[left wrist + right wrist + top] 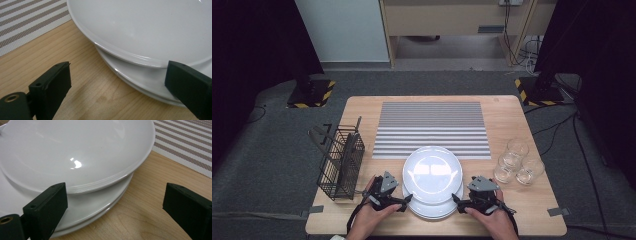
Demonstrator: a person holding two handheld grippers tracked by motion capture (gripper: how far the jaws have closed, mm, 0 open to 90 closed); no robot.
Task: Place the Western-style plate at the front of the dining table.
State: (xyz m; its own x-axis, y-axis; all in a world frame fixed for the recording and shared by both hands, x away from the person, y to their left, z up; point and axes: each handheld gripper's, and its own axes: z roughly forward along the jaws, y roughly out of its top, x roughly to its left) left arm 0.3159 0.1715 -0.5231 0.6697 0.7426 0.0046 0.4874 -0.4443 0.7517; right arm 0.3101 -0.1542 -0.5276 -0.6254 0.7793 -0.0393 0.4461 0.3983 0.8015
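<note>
At the left edge of the wooden worktop [512,107] stands a black wire basket [341,162], close to the person's left hand. The left gripper [404,201] sits just right of it, fingers [51,86] spread apart and released; one finger lies over the bare wood, the other by the rim of the plate stack. The stack of white plates [432,175] rests near the front middle of the worktop, with the top plate tilted and shifted back over the ones beneath. Behind it lies a striped placemat [432,125]. The right gripper [458,201] faces the stack's other side, fingers [47,206] likewise wide open, holding nothing. Three clear glasses [517,162] cluster together further right, near the worktop's edge.
</note>
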